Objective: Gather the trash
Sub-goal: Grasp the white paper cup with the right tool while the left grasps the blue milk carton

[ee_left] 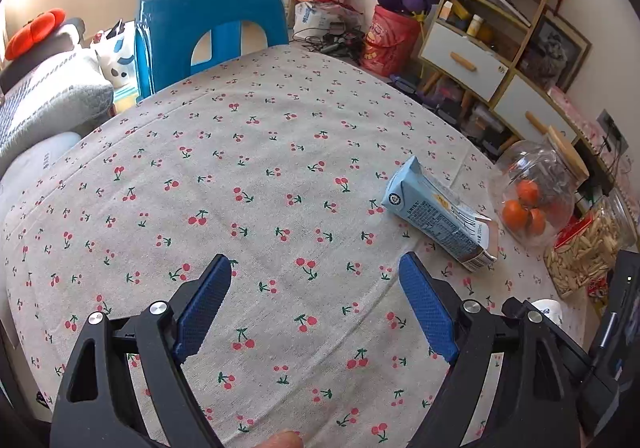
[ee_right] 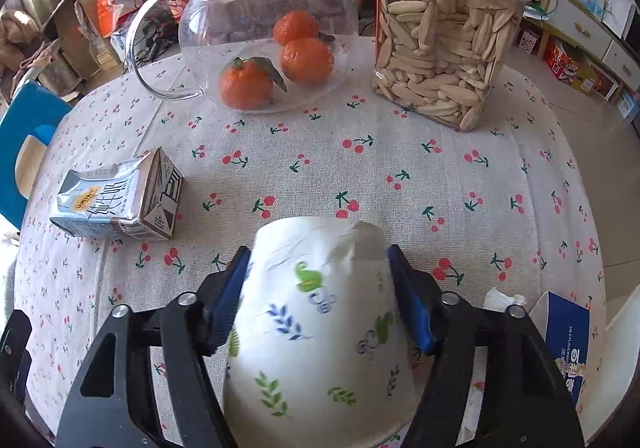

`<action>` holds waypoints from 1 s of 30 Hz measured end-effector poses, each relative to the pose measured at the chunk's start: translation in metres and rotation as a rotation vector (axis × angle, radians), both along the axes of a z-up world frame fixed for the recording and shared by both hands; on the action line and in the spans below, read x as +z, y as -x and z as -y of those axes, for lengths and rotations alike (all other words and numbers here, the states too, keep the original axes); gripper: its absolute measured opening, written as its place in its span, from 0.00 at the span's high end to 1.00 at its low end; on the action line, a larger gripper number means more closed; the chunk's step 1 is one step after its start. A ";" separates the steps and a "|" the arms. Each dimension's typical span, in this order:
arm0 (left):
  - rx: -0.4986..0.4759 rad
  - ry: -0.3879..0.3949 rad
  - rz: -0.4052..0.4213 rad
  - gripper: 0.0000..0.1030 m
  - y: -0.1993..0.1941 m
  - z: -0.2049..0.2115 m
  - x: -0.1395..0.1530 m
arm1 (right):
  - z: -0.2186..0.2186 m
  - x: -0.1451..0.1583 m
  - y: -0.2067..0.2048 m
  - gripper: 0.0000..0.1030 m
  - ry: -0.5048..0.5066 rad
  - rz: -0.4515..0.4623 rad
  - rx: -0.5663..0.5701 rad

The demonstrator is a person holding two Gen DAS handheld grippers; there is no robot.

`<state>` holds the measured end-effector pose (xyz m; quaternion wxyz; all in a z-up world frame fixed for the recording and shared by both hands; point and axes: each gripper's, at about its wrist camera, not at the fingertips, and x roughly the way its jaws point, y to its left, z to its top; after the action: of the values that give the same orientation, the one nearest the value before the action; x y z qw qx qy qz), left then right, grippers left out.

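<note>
My right gripper (ee_right: 318, 268) is shut on a white paper cup (ee_right: 320, 320) with leaf prints, held upside down above the cherry-print tablecloth (ee_right: 440, 176). A crushed light-blue milk carton (ee_right: 120, 200) lies on its side to the left of it. The carton also shows in the left wrist view (ee_left: 440, 212), ahead and to the right of my left gripper (ee_left: 314, 272), which is open and empty over the cloth. A crumpled white tissue (ee_right: 502, 298) and a blue milk-flavoured box (ee_right: 568, 336) lie at the right behind my right gripper.
A glass teapot (ee_right: 264, 24) with three oranges and a clear jar of seeds (ee_right: 444, 28) stand at the table's far side. A blue plastic stool (ee_left: 208, 28) stands beyond the table. Shelves (ee_left: 488, 32) and clutter line the wall.
</note>
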<state>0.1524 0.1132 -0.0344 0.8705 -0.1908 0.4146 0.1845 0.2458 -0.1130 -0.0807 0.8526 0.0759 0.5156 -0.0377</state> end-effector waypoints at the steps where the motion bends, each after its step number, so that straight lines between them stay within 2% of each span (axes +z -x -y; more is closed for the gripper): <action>1: -0.001 0.002 -0.004 0.19 -0.002 0.000 -0.002 | 0.002 0.003 0.002 0.43 -0.012 0.019 0.006; 5: -0.013 0.045 -0.023 0.19 -0.013 -0.002 -0.010 | 0.009 0.024 0.019 0.44 -0.072 0.092 0.032; 13: -0.008 0.231 -0.042 0.19 -0.054 0.003 -0.026 | 0.043 0.085 0.089 0.44 -0.174 0.226 0.103; 17: 0.008 0.312 -0.055 0.19 -0.087 0.010 -0.034 | 0.065 0.094 0.122 0.44 -0.240 0.273 0.092; 22: 0.059 0.333 -0.014 0.19 -0.111 0.018 -0.036 | 0.091 0.079 0.127 0.44 -0.315 0.271 0.054; 24: 0.080 0.314 -0.007 0.20 -0.116 0.022 -0.036 | 0.097 0.076 0.125 0.44 -0.338 0.253 0.046; 27: 0.079 0.226 -0.013 0.35 -0.125 0.030 -0.036 | 0.106 0.072 0.123 0.43 -0.367 0.244 0.030; 29: 0.018 0.190 -0.004 0.49 -0.132 0.038 -0.035 | 0.110 0.074 0.126 0.43 -0.349 0.255 0.029; 30: 0.006 0.170 -0.008 0.49 -0.133 0.041 -0.034 | 0.111 0.076 0.128 0.43 -0.342 0.259 0.028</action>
<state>0.2857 0.0717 -0.0680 0.8489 -0.2645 0.4316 0.1521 0.1183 -0.2245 -0.0051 0.8869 0.2164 0.4017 0.0724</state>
